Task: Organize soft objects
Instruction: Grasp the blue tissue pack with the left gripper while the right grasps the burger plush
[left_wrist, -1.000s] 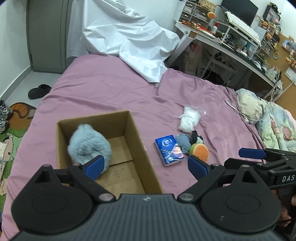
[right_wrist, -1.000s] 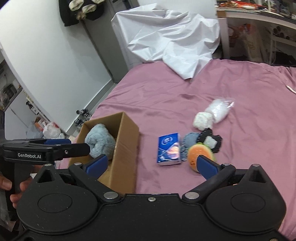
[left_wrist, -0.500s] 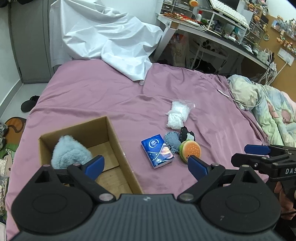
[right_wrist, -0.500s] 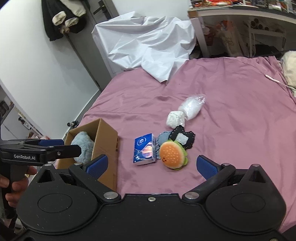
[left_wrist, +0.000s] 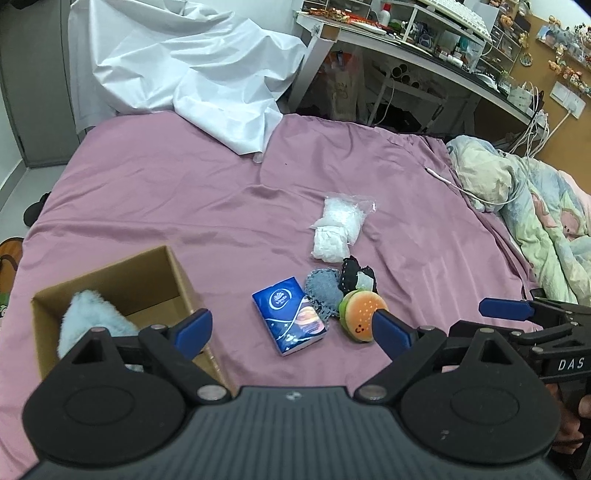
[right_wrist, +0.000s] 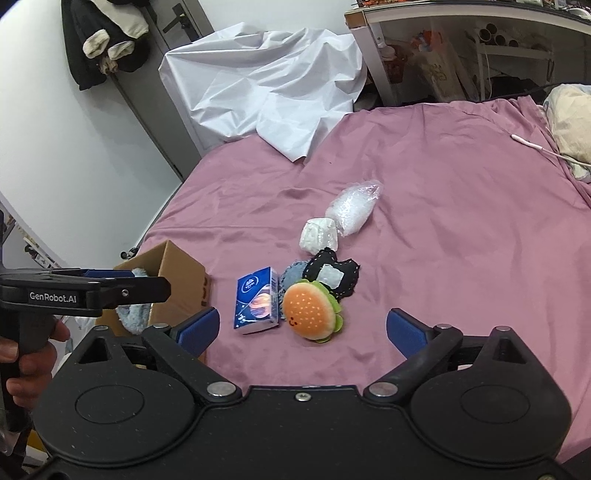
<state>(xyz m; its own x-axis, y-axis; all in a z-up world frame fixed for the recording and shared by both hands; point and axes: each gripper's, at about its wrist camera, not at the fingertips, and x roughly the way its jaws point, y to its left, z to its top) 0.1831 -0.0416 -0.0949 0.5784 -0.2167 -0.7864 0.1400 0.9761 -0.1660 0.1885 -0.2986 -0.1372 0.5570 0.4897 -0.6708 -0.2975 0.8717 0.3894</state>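
Both grippers are held above a bed covered by a mauve sheet (left_wrist: 155, 192), each pointed down at a small cluster of soft things. The left gripper (left_wrist: 291, 328) is spread wide with its jaws closing, and nothing is seen between the blue pads; the blue tissue pack (left_wrist: 290, 319) lies just beyond the gap, and the hamburger plush (left_wrist: 360, 314) is partly covered by the right-hand pad. The right gripper (right_wrist: 301, 330) is likewise wide and closing on nothing, with the hamburger plush lying just ahead of the gap and the tissue pack beside it toward the left pad.

Behind the plush, a grey-blue felt piece (left_wrist: 323, 290) and a black stitched patch (right_wrist: 332, 275) are overlapped, and farther on a white wrapped bundle (right_wrist: 319, 236) is touched by a clear bag of white filling (right_wrist: 352, 208).

An open cardboard box (left_wrist: 147, 269) is set to the left of the cluster, and a fluffy pale-blue plush (left_wrist: 92, 317) is resting inside it. In the right wrist view the box is largely screened by the left gripper, so its contents can only be partly made out there. A crumpled white sheet (left_wrist: 199, 74) is draped over the far end of the bed.
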